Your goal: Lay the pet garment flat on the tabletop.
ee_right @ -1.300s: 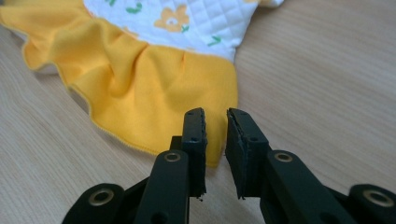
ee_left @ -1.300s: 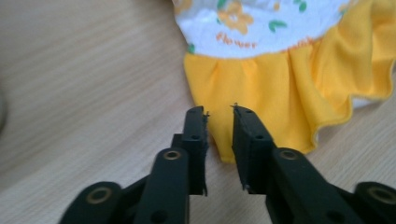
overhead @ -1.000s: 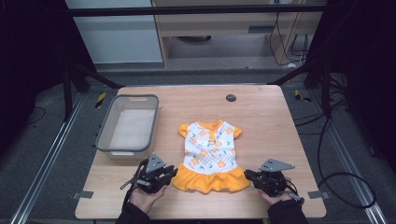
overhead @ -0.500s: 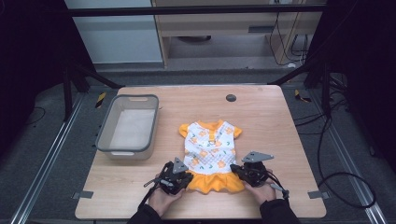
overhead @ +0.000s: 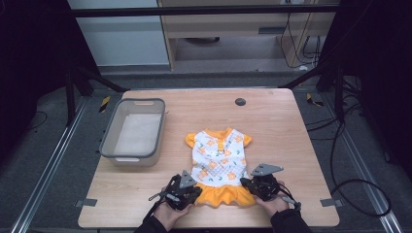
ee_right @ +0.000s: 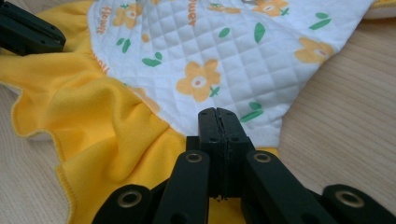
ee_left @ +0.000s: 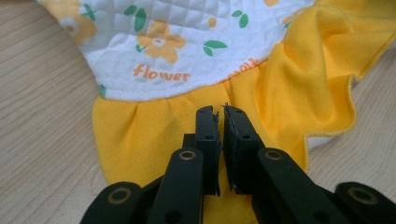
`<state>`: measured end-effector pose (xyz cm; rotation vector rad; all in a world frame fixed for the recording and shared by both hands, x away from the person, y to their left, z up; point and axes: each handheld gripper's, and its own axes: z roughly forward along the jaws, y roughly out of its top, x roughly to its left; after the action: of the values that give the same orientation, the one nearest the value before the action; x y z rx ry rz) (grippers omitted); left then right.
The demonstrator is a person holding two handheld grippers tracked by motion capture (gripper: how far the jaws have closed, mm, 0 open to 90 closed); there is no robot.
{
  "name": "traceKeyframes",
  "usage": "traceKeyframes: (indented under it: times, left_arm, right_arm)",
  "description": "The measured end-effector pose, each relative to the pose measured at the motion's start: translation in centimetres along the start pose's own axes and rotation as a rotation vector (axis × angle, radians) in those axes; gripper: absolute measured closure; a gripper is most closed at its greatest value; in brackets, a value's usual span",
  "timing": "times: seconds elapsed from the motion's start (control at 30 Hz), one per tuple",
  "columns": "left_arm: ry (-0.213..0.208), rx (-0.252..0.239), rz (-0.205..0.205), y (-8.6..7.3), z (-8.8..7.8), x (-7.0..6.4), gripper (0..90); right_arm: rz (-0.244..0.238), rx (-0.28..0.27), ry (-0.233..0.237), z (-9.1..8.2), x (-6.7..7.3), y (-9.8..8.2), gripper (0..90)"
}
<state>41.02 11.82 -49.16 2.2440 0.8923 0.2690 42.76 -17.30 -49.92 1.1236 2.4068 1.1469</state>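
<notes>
A small floral dress lies flat on the wooden surface, collar away from the person, long axis running front to back, right of a grey bin. The left gripper pinches the yellow hem with a sliver of gap between its fingers; the right gripper is clamped at the hem's opposite corner. A second ago both sat wider apart, outside the skirt.
</notes>
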Motion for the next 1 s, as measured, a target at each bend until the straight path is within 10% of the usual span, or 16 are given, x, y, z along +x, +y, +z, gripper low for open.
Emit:
traceKeyframes:
  times: [0.47,1.0]
  left_arm:
    - [0.125,-0.182,-0.059,5.1,-2.7,5.3,84.7]
    - [0.197,-0.190,-0.108,10.4,4.5,8.2,89.4]
  right_arm:
    - [-0.011,-0.104,-0.027,-0.3,0.0,1.8,90.0]
    - [-0.010,-0.071,-0.021,1.0,0.1,1.8,90.0]
